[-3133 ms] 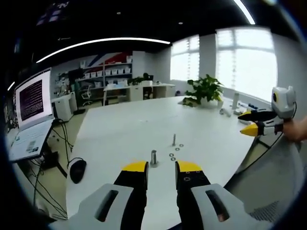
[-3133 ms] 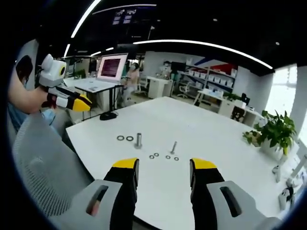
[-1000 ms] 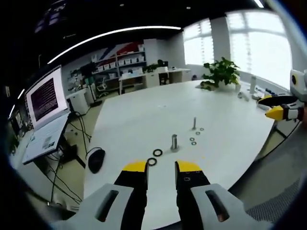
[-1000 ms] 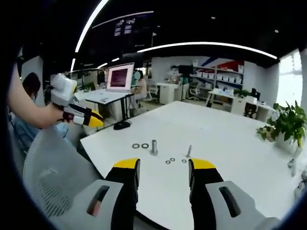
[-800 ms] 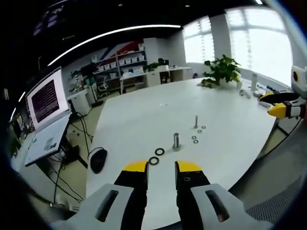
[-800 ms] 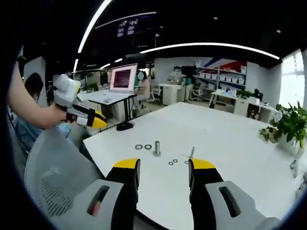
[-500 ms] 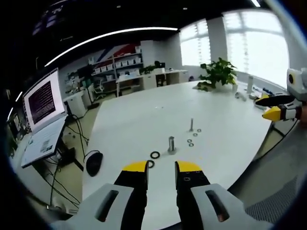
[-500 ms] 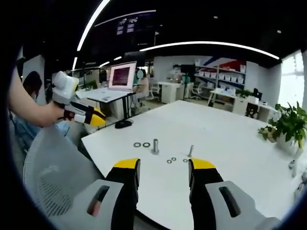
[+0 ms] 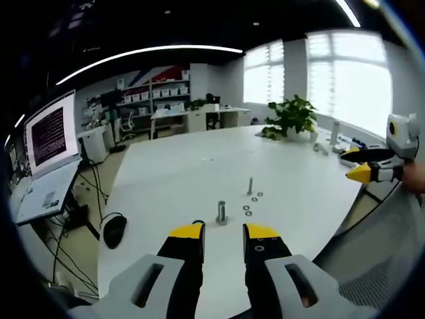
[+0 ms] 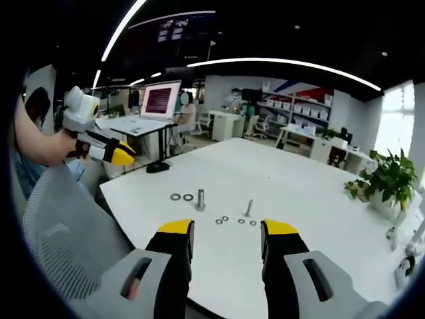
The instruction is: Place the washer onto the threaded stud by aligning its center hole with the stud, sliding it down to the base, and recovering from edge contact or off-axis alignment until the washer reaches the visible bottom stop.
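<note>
A thick threaded stud (image 9: pixel 221 211) stands upright on the white table (image 9: pixel 179 173), just beyond my left gripper (image 9: pixel 224 232), whose jaws are open with nothing between them. A dark large washer (image 9: pixel 197 222) peeks out beside the left jaw. A thin bolt (image 9: pixel 250 185) and small washers (image 9: pixel 247 210) lie further off. In the right gripper view the stud (image 10: pixel 200 199) has two large washers (image 10: pixel 181 197) flat on its left, with the thin bolt (image 10: pixel 249 208) to its right. My right gripper (image 10: pixel 227 229) hovers open near the table's edge.
A laptop (image 9: pixel 46 133) on a stand and a mouse (image 9: pixel 114 229) sit to the left. A potted plant (image 9: pixel 292 119) stands at the table's far end. A grey mesh chair (image 10: pixel 60 246) is close by. The right gripper (image 9: pixel 368 166) shows at the right; the left gripper (image 10: pixel 109 154) is held in a hand.
Both views have shifted with the hands. In the left gripper view the stud sits closer to the jaws and one large washer is hidden. Things on the table lie as before.
</note>
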Demonstrator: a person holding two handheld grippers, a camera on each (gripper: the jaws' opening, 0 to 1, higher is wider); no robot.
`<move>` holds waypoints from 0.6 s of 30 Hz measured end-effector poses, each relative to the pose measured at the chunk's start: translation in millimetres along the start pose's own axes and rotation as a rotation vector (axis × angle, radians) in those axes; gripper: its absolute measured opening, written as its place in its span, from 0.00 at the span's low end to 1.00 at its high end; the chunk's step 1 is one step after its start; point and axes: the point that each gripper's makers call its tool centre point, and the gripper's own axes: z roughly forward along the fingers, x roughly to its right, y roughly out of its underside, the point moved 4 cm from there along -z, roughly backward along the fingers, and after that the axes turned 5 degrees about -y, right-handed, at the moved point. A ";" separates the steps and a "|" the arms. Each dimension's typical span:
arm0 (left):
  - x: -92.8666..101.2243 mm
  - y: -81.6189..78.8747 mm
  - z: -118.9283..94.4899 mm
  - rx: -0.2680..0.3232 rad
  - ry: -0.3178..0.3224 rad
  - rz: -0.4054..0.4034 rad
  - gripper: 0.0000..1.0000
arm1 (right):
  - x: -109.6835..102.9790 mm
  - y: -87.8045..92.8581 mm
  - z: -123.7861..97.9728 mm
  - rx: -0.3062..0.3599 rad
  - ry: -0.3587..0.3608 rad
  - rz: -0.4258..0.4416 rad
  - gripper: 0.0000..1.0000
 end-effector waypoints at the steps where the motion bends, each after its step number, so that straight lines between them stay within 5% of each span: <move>1: 0.7 0.2 0.0 0.000 0.007 -0.007 0.21 | 0.8 0.8 -0.3 -0.005 0.006 -0.001 0.43; 18: 1.1 -0.7 3.5 -0.005 0.040 -0.046 0.22 | 4.3 5.2 1.1 -0.044 0.032 -0.026 0.42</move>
